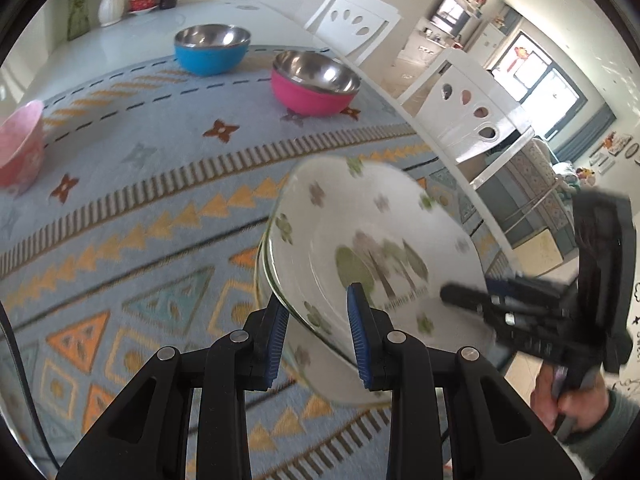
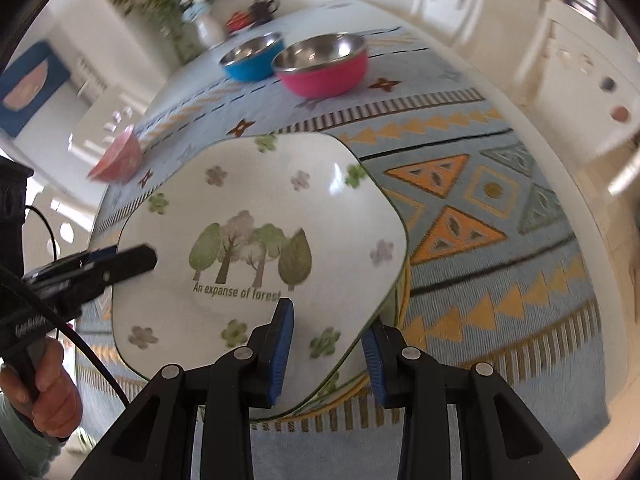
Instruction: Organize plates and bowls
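Note:
A white plate (image 2: 256,208) printed with trees and small flowers is held between both grippers over the patterned tablecloth (image 2: 500,240). My right gripper (image 2: 328,354) is shut on the plate's near rim, one blue pad on top and one beneath. My left gripper (image 1: 318,340) is shut on the opposite rim of the plate (image 1: 360,232) and shows at the left of the right wrist view (image 2: 136,258). The right gripper (image 1: 460,296) reaches onto the plate from the right in the left wrist view. Whether the plate touches the cloth I cannot tell.
A pink steel-lined bowl (image 1: 314,84) and a blue steel-lined bowl (image 1: 212,50) stand farther back on the cloth. A pink patterned bowl (image 1: 20,144) sits at the left. A vase (image 1: 111,4), a red pot and a dark mug stand at the far end; white chairs (image 1: 468,116) line the right side.

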Tool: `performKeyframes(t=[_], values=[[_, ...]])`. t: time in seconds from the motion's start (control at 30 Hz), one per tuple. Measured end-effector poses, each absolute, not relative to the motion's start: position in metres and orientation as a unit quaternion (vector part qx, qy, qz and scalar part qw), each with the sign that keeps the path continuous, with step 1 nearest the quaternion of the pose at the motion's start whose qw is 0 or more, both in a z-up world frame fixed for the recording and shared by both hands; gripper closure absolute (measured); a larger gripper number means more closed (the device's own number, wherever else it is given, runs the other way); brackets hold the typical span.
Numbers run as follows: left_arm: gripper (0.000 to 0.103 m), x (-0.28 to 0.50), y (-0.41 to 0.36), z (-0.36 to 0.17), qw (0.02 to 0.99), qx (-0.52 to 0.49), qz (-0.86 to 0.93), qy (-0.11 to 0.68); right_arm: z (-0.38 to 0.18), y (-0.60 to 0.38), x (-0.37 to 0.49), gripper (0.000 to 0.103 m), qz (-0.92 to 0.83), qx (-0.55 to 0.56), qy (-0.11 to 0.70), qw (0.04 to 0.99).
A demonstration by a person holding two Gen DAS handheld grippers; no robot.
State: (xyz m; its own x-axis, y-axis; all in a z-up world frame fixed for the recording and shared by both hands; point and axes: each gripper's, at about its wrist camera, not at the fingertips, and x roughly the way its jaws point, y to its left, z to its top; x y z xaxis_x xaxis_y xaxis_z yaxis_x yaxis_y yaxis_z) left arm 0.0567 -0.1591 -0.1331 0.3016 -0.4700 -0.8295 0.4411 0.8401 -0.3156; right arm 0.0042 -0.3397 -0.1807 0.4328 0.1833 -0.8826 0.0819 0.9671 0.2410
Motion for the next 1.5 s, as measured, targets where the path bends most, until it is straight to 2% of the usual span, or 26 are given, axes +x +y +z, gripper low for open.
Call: performKeyframes(t=[0.3,0.63,0.87,1.03,1.3,1.5], values=[[0.077,0.028,-0.152,-0.148,0.798,-0.039,-0.23,0.556,-0.186,-0.346,0.025,0.07,0.114,0.086,0.571,0.808],[0.077,0.021,-0.125,-0.13,0.825,-0.061,-0.141,0.544,-0.174,-0.365,0.033,0.07,0.105,0.037,0.596,0.795],[0.077,0.035,-0.143,-0.132,0.828,-0.071,-0.14,0.539,-0.172,-0.38,0.079,0.07,0.107,-0.001,0.586,0.803],[0.077,0.031,-0.156,-0.138,0.822,-0.075,-0.144,0.546,-0.161,-0.384,0.11,0.07,0.114,0.013,0.574,0.811],[0.076,0.027,-0.163,-0.153,0.811,-0.084,-0.144,0.562,-0.163,-0.392,0.063,0.07,0.123,0.082,0.583,0.799],[0.076,0.024,-0.165,-0.151,0.812,-0.077,-0.138,0.561,-0.177,-0.373,0.051,0.07,0.14,0.076,0.597,0.786]])
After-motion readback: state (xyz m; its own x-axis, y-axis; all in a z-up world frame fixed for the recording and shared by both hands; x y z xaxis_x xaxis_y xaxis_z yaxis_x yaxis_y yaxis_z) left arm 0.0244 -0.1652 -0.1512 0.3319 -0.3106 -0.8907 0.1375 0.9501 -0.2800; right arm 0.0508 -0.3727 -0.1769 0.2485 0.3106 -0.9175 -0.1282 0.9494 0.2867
